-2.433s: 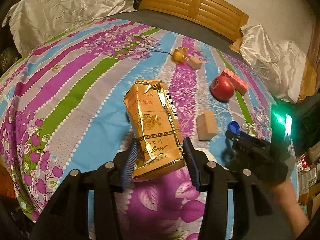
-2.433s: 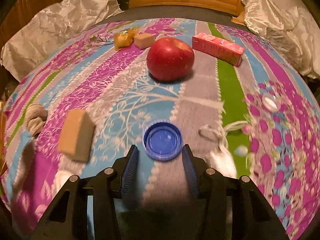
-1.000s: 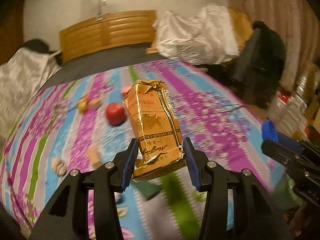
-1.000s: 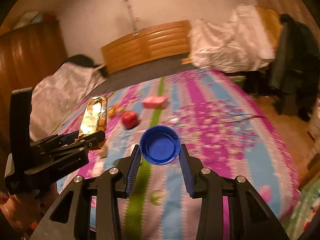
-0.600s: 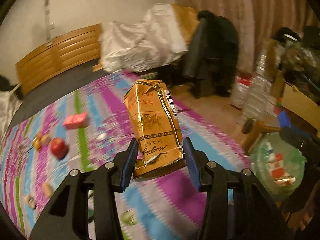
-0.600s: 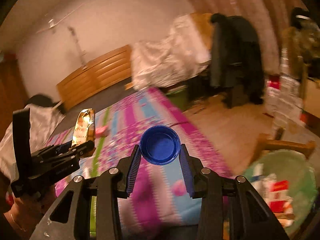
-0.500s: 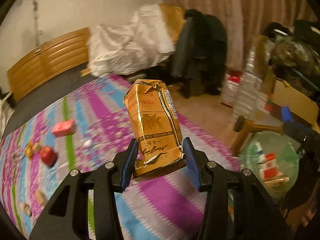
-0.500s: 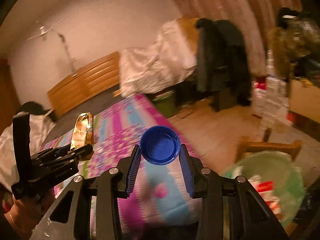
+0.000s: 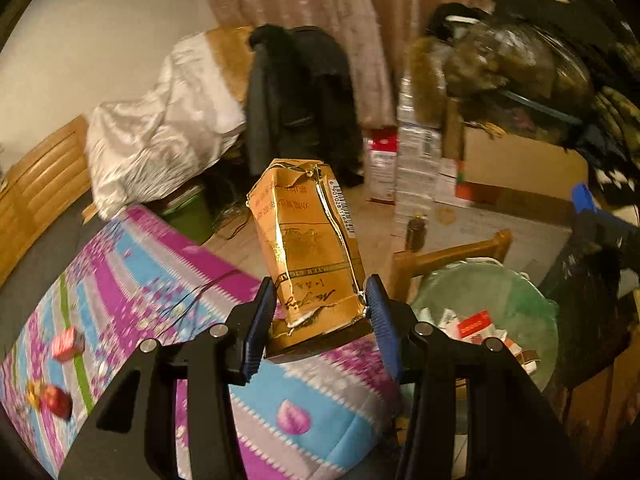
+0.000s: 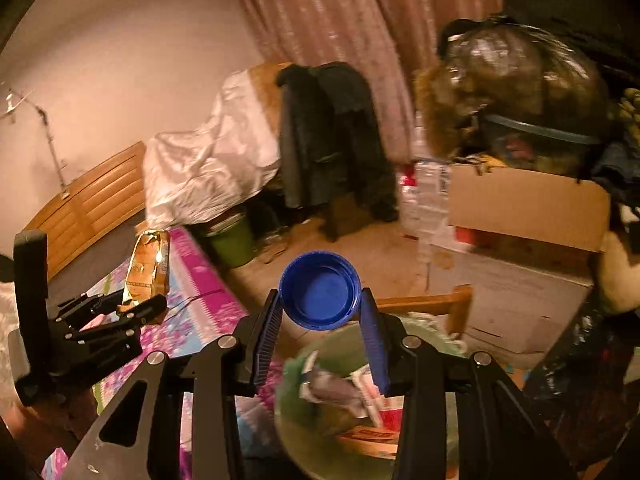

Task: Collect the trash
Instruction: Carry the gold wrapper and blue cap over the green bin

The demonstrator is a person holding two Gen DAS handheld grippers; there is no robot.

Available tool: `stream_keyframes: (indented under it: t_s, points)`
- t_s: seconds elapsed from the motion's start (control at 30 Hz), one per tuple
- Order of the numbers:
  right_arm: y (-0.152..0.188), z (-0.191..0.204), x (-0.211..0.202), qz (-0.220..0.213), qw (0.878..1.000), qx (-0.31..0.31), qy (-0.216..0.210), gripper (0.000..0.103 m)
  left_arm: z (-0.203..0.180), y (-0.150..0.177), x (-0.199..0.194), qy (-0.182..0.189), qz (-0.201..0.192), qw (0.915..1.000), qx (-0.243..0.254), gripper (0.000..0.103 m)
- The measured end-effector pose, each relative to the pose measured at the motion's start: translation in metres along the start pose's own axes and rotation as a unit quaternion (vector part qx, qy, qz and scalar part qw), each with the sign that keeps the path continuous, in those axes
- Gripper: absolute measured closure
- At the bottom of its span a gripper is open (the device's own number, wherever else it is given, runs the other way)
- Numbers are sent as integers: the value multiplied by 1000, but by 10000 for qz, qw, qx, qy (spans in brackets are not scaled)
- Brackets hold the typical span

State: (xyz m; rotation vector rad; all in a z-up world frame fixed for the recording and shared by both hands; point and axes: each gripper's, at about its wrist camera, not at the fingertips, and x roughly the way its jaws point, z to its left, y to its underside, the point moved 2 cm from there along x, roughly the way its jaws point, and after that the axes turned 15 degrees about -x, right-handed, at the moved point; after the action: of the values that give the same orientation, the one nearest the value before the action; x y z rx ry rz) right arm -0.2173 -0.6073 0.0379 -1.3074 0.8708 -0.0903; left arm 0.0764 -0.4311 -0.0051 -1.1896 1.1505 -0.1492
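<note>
Gold foil is what I see first: the left hand-held gripper [image 9: 320, 316] is closed on the lower part of a crumpled gold packet [image 9: 308, 248], which stands nearly upright between the blue pads. I hold it above the edge of the bed [image 9: 168, 280] with the striped flower cover. The right hand-held gripper [image 10: 320, 320] is closed on a blue bottle cap [image 10: 319, 290], its hollow side facing my camera. Below and just behind this cap is the green-lined trash bin [image 10: 344, 344], with paper and wrappers inside it. On the bed far to the left, an apple [image 9: 58, 406] and a pink box [image 9: 66, 342] lie well apart from both grippers.
</note>
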Motion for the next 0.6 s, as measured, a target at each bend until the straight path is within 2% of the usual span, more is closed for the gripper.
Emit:
stream_keyframes:
  t_s: [0.13, 0.37, 0.6]
  points:
    - [0, -27, -7, -23, 9996, 23, 277, 62, -32, 0, 11, 170, 91, 9994, 301, 58]
    - [1, -32, -14, 74, 9978, -159, 643, 62, -70, 2, 24, 518, 308, 9965, 580, 58]
    - [13, -44, -13, 247, 9976, -71, 644, 62, -92, 13, 27, 804, 496, 9917, 866, 58]
